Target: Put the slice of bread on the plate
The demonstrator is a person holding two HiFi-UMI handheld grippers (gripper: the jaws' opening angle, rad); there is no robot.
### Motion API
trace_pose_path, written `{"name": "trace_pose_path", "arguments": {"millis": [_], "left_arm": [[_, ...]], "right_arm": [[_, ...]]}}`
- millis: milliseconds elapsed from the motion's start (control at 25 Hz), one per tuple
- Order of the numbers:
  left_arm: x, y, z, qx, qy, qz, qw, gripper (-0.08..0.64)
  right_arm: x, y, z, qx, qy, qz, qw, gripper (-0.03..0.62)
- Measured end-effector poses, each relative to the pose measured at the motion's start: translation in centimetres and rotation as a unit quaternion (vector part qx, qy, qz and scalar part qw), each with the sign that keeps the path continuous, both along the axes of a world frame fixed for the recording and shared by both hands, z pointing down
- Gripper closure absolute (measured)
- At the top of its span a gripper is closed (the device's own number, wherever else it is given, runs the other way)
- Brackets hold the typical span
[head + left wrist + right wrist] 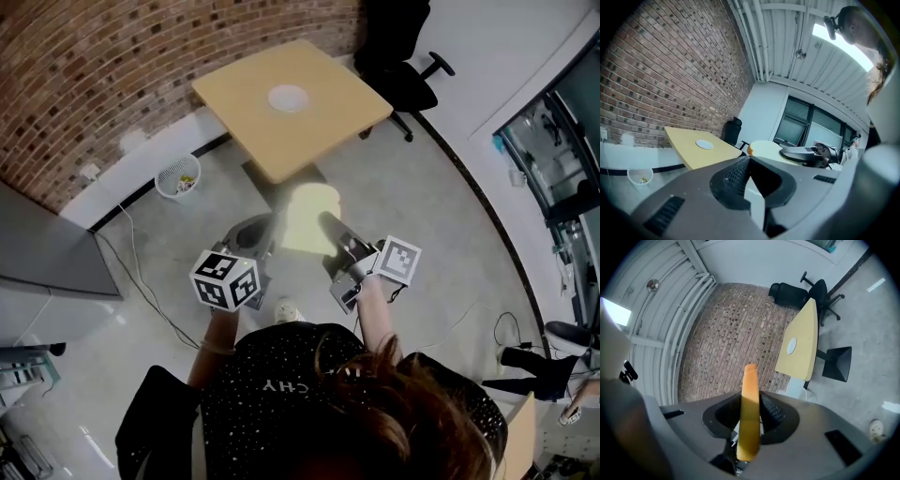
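Note:
A pale slice of bread (309,217) hangs in the air over the floor, short of the table, with my right gripper (330,228) shut on its near edge. In the right gripper view the bread (750,418) stands edge-on between the pads, its orange crust towards the camera. The small white plate (288,97) lies empty in the middle of the light wooden table (337,112) ahead. My left gripper (251,236) is level beside the bread, jaws together and holding nothing. The left gripper view shows the bread (765,149), the right gripper (806,153) and the plate (704,144).
A brick wall (112,66) runs behind the table. A white wastebasket (178,175) stands by the wall to the table's left. A black office chair (403,75) is at the table's far right. The table's dark base (836,363) sits on the grey floor, and cables trail at the left.

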State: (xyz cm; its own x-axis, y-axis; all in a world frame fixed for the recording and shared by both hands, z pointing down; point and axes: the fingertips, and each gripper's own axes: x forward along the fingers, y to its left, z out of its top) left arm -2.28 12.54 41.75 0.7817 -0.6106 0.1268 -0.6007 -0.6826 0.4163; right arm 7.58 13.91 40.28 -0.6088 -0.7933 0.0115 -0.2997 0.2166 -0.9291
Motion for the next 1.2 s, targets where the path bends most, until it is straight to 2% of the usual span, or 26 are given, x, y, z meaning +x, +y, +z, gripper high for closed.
{"name": "trace_pose_path", "arguments": {"millis": [400, 480, 600, 760, 840, 1040, 1200], "left_arm": [[2.9, -5.0, 0.2, 0.011, -0.004, -0.014, 0.9998, 0.551], [2.8, -6.0, 0.5, 0.016, -0.012, -0.024, 0.9995, 0.551], [1.9, -8.5, 0.5, 0.029, -0.023, -0.054, 0.9979, 0.551], [1.3, -10.6, 0.2, 0.039, -0.036, -0.081, 0.9953, 0.551], [1.2, -11.4, -0.1, 0.042, -0.039, -0.092, 0.9941, 0.551], [2.1, -13.5, -0.3, 0.045, -0.05, -0.098, 0.9929, 0.551], [3.1, -15.0, -0.3, 0.043, -0.053, -0.093, 0.9933, 0.551]], "right_arm": [[3.0, -5.4, 0.6, -0.005, 0.018, -0.013, 1.0, 0.497], [3.9, -6.5, 1.2, 0.003, 0.054, -0.004, 0.999, 0.497], [5.1, -9.1, 1.6, 0.01, 0.13, 0.03, 0.991, 0.497], [3.5, -12.2, 0.0, 0.079, 0.171, 0.037, 0.981, 0.497], [3.3, -13.2, -0.3, 0.096, 0.197, 0.048, 0.975, 0.497], [3.4, -15.0, -0.6, 0.103, 0.215, 0.061, 0.969, 0.497], [4.0, -16.1, -0.4, 0.098, 0.212, 0.064, 0.97, 0.497]]}}
